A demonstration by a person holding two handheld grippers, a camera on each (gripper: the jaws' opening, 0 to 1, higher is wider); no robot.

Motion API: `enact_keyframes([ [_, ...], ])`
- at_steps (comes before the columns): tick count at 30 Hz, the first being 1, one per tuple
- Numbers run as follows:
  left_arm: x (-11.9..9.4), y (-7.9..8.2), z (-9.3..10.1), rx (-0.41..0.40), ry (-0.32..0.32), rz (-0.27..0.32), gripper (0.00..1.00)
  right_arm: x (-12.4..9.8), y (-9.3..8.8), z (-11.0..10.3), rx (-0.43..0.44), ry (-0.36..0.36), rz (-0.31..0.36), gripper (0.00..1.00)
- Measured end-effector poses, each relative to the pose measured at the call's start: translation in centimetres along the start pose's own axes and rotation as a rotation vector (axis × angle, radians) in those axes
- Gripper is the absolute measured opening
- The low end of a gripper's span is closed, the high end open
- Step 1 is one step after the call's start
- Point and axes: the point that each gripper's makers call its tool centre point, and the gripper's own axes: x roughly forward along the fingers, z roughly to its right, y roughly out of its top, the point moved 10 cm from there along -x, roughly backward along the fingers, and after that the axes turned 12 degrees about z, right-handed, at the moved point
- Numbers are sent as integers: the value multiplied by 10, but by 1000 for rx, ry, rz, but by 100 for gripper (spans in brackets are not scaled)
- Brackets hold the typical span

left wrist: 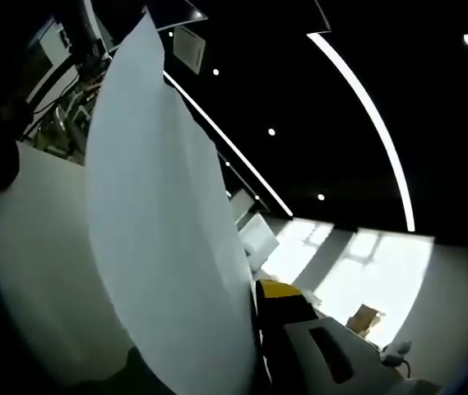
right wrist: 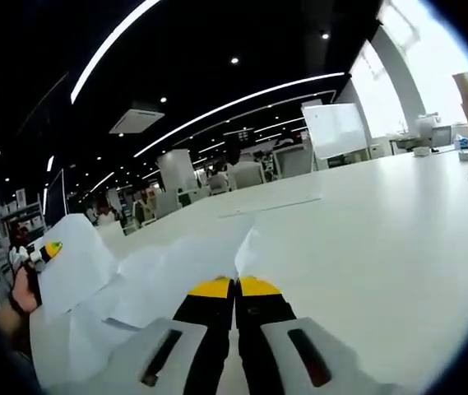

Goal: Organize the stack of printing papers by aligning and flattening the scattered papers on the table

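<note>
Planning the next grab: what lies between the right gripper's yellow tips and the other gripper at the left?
In the right gripper view, loose white paper sheets span the stretch from right gripper to left gripper.

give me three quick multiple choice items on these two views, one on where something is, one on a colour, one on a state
1. In the right gripper view, where is the other gripper?
A. far left, gripping a raised sheet
B. top right, by the windows
C. flat on the table at centre

2. What colour are the tips of the right gripper's jaws?
A. red
B. yellow
C. green

3. How do the right gripper's jaws stand?
A. wide apart
B. closed together on paper
C. one jaw missing

Key: 1 A, the left gripper sits at the far left edge, holding a lifted white sheet. 2 B, the right gripper ends in yellow tips. 3 B, its jaws meet with no gap at the edge of the loose papers lying on the white table. In the left gripper view a white sheet stands upright beside the jaw.
</note>
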Motion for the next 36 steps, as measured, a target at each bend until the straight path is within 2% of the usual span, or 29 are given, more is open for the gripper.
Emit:
enact_keyframes([
  [36,0,-2,2,5,0,-6,8,0,6,1,13,9,5,0],
])
